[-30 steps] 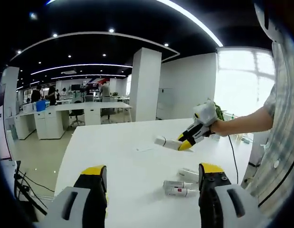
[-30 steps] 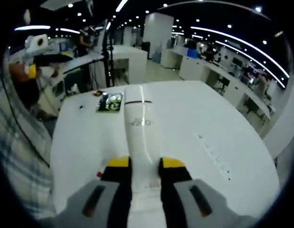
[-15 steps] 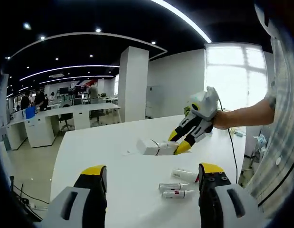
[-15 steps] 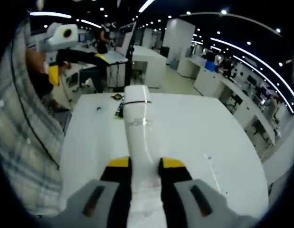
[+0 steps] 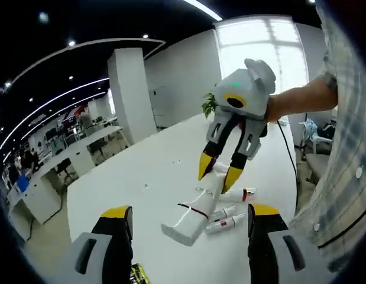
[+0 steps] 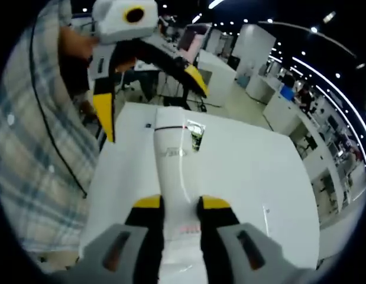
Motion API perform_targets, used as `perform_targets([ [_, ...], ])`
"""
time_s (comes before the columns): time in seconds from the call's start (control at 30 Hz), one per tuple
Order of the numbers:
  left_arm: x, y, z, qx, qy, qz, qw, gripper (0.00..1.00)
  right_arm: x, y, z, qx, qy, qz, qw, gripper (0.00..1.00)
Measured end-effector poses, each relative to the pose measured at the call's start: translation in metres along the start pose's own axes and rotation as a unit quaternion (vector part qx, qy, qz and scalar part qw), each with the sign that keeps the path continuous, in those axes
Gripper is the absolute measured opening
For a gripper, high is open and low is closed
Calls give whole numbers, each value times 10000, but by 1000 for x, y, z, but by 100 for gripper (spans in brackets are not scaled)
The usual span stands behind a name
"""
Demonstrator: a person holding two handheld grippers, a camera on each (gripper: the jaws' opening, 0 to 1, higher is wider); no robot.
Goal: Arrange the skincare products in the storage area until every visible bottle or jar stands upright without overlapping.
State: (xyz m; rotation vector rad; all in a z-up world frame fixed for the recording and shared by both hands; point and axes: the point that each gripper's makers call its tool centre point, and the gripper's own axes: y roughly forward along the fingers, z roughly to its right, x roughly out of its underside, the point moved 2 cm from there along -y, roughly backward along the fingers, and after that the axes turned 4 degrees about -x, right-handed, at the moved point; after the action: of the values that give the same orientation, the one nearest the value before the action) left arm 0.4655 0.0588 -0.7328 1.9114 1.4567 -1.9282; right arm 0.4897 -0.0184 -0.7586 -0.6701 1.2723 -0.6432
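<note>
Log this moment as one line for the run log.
right gripper: shut on white tube, held above table | left gripper: open, holding nothing | small bottles: lying flat on table

A white tube (image 5: 194, 216) with a dark band hangs tilted above the worktop, clamped at one end. Three small bottles (image 5: 229, 218) lie flat just beside it.
</note>
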Motion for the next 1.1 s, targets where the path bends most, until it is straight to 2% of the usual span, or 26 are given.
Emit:
perform_targets([
  [0.07,0,8,8,218,312,-316,9988,80,0,2,-4,-24,-167,-146,9998,20],
  [0.13,-5,17,18,457,506,-406,9968,77,-1,4,-9,-67,-228,-218,9995,20],
  [0.27,-5,31,31,658,623,-638,9938,63,-4,6,-18,-161,-311,-276,9990,20],
  [0.33,-5,36,31,556,771,-712,9929,61,-4,7,-20,-178,-369,-331,9986,20],
  [0.4,-2,41,36,651,876,-859,9903,60,-5,7,-23,-197,-421,-382,9982,20],
  [0.47,9,44,42,858,937,-1267,9838,55,-6,6,-25,-201,-421,-396,9981,20],
  [0.57,17,47,44,897,1131,-1495,9782,49,-7,6,-28,-199,-510,-471,9974,20],
  [0.63,21,50,48,998,1085,-1567,9766,48,-8,6,-30,-201,-590,-536,9966,20],
  [0.67,22,51,52,1134,1063,-1592,9749,45,-8,7,-31,-204,-609,-546,9964,20],
  [0.7,22,52,53,1146,1042,-1526,9761,39,-10,7,-32,-216,-623,-541,9964,20],
  [0.73,21,52,53,1157,1058,-1508,9760,38,-12,7,-33,-223,-623,-516,9965,20],
  [0.8,24,51,53,1161,950,-1552,9764,36,-14,8,-35,-257,-625,-495,9965,20],
  [0.97,33,51,55,1096,1030,-1604,9755,32,-19,12,-39,-315,-684,-440,9962,20],
  [1.1,37,50,55,1109,816,-1610,9773,27,-22,14,-42,-361,-700,-370,9962,20],
])
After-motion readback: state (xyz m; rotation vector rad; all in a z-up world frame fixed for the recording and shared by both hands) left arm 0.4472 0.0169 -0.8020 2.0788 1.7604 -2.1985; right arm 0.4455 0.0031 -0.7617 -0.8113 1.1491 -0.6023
